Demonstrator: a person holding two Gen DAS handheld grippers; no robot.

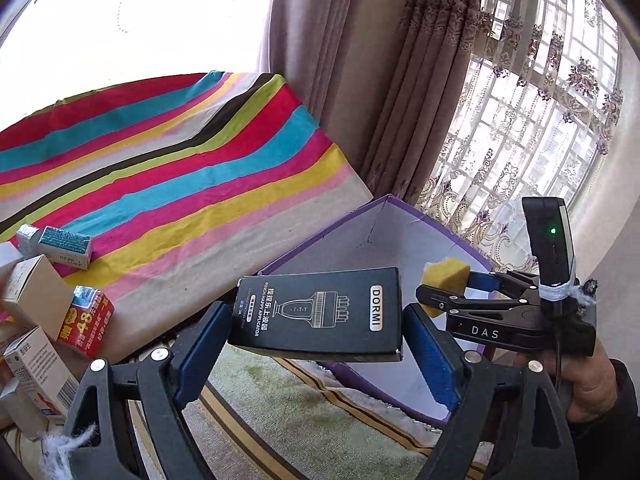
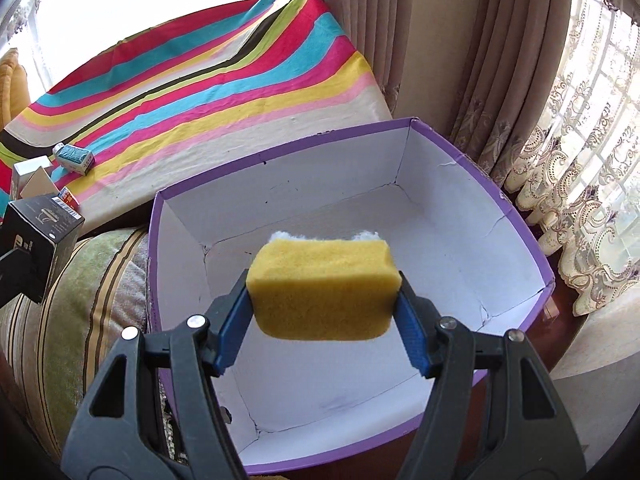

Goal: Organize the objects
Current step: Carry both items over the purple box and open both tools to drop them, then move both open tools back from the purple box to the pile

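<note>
My left gripper (image 1: 318, 316) is shut on a black DORMI box (image 1: 316, 314), held flat in the air beside the purple box (image 1: 404, 216). The black DORMI box (image 2: 40, 236) also shows at the left edge of the right wrist view. My right gripper (image 2: 324, 292) is shut on a yellow sponge (image 2: 322, 288) and hangs over the white inside of the purple box (image 2: 440, 248), which holds nothing. In the left wrist view the right gripper (image 1: 442, 286) with the yellow sponge (image 1: 446, 276) reaches over that box from the right.
A striped cloth (image 1: 180, 168) covers the surface behind the purple box. Several small cartons lie at its left end, among them a teal box (image 1: 66, 246) and a red box (image 1: 86, 322). A green striped cushion (image 2: 92, 280) lies left of the box; curtains (image 2: 540, 120) hang behind.
</note>
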